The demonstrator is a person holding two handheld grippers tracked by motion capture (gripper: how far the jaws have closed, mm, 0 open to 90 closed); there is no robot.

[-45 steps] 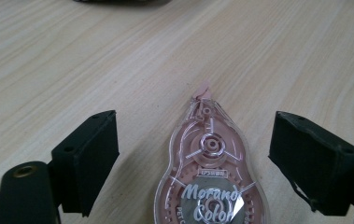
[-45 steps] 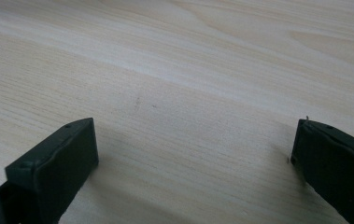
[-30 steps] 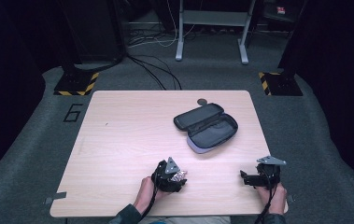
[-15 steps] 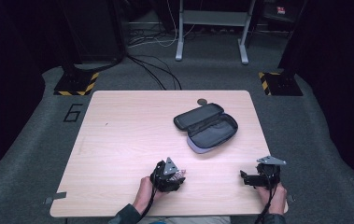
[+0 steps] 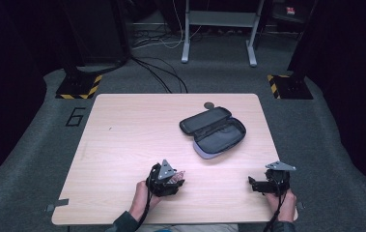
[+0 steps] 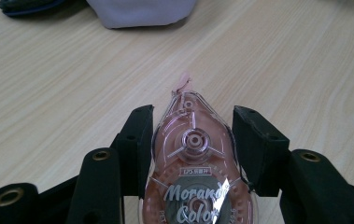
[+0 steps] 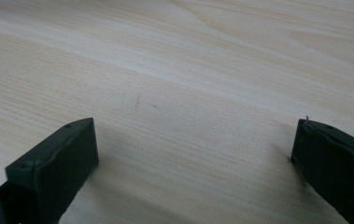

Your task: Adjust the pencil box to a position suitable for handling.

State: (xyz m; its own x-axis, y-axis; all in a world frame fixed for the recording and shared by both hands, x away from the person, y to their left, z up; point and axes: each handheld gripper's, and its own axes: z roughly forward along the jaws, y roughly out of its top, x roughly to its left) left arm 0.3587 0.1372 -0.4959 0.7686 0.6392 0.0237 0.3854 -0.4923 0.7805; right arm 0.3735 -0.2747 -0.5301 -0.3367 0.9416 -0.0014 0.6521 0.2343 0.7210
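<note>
Left tool: my left tool [image 6: 191, 154] pinches a correction tape dispenser [image 6: 194, 168] by its flat sides, nose pointing away from me; it sits near the desk's near edge, left of the middle [image 5: 167, 180].
Right tool: my right tool [image 7: 198, 172] is spread wide with nothing between the jaws, over bare wood at the near right corner [image 5: 269, 183].
Dispenser: clear pink plastic shell printed "Morandi Color", with visible reels inside and a thin strip of tape curling from the tip.
Handling, my guess: light and stiff, but the glossy shell looks slippery and could crack or pop open under a hard squeeze.
Where to hold: the broad middle of the body, as I have it now; I would stay off the tapered nose, where the tape is exposed.
Pencil case: an open dark pencil case [image 5: 213, 131] lies right of centre towards the far edge, lid flapped back, pale lining showing; well apart from both tools.
Small round thing: a dark disc [image 5: 209, 104] sits on the far edge; I cannot tell what it is.
Desk room: the desk [image 5: 118, 145] has its whole left half bare, and open wood lies between my tools and the case.
Edges: both hands work close to the near edge, so a dropped dispenser could slide off towards me.
</note>
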